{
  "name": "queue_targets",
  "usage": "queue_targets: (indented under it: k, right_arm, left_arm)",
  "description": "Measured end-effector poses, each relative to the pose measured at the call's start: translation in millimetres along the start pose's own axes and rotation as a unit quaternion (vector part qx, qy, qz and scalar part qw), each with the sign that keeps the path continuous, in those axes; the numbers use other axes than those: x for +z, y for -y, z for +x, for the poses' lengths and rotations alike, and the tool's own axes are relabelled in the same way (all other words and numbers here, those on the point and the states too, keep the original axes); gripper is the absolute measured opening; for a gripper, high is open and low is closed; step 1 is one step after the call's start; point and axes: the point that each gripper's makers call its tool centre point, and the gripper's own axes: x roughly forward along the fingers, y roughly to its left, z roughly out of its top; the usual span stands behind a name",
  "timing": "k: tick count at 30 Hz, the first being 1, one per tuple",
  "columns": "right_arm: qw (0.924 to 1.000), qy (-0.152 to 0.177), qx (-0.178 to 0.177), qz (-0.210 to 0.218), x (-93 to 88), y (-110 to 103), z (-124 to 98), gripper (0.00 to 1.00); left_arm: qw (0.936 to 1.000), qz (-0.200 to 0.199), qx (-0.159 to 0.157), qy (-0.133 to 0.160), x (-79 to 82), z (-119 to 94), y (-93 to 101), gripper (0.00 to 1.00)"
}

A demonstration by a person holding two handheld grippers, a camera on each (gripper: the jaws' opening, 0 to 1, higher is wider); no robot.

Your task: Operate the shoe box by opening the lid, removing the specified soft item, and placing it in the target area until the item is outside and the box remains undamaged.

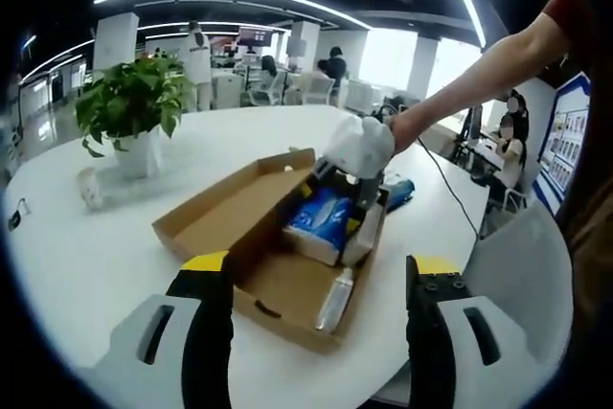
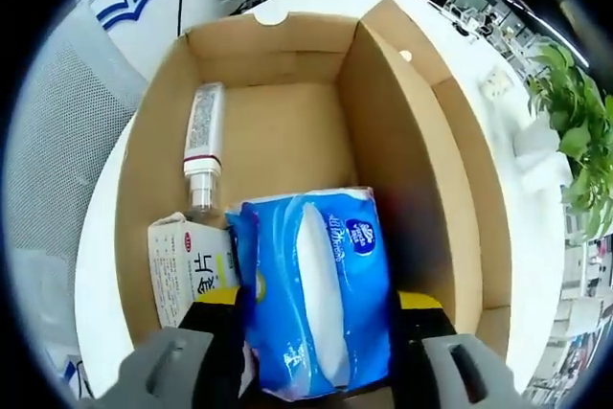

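An open brown shoe box (image 1: 206, 222) lies on the round white table, its lid folded flat to the left. Inside are a blue tissue pack (image 1: 321, 217), a white tube (image 1: 335, 299) and a small white carton (image 2: 187, 270). A white-gloved hand (image 1: 362, 146) holds my right gripper (image 1: 362, 208) down in the box. In the right gripper view that gripper (image 2: 318, 299) is shut on the blue tissue pack (image 2: 316, 284), with the tube (image 2: 203, 146) beyond it on the box floor (image 2: 283, 126). My left gripper (image 1: 320, 265) stands open in front of the box, holding nothing.
A potted plant (image 1: 134, 107) and a small white object (image 1: 91, 189) stand at the table's far left. A blue item (image 1: 400, 193) and a black cable lie behind the box. A grey mesh chair (image 1: 522, 256) is at the right edge. People sit further back.
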Motion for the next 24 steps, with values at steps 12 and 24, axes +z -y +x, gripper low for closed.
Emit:
queue_targets:
  k: [12, 24]
  right_arm:
    - [0.9984, -0.03, 0.024, -0.042, -0.8, -3, 16, 0.61]
    - [0.9977, -0.039, 0.034, -0.044, -5.2, -9, 23, 0.56]
  left_arm:
    - [1.0, -0.002, 0.001, 0.0, -0.1, -3, -1.3, 0.73]
    - [1.0, -0.007, 0.002, -0.002, -3.7, -3, -2.6, 0.73]
